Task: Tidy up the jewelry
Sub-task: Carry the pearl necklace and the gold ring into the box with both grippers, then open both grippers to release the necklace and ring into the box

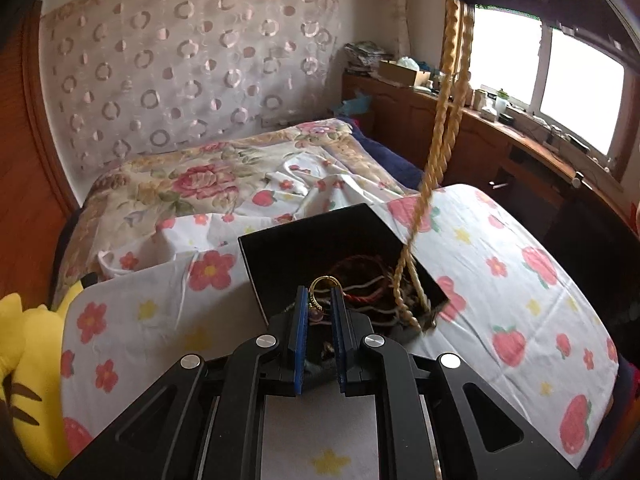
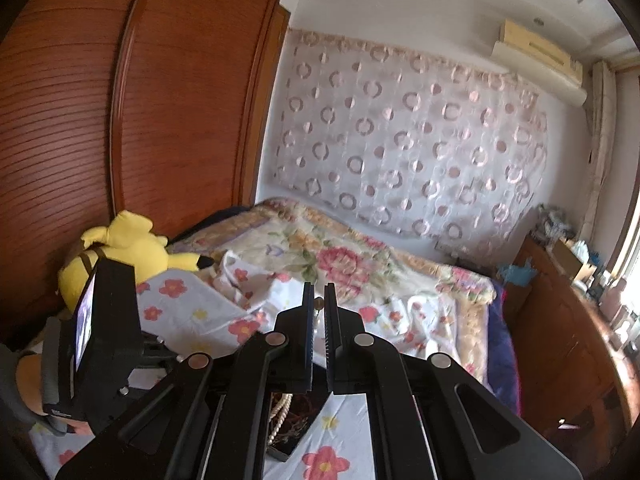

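Your left gripper fingers clamp a gold ring above the black box; your right gripper fingers pinch a braided necklace, its contents half-hidden.

The left gripper's body hides the near wall of the black open box. The twisted golden rope necklace blurs near the box. At nine o'clock, the yellow plush toy is cut off.

Both grippers are matte black, built of angular linkage arms with triangular cut-outs and round silver screws at the pivots. The left gripper has blue pads; the right gripper has dark, ridged ones.
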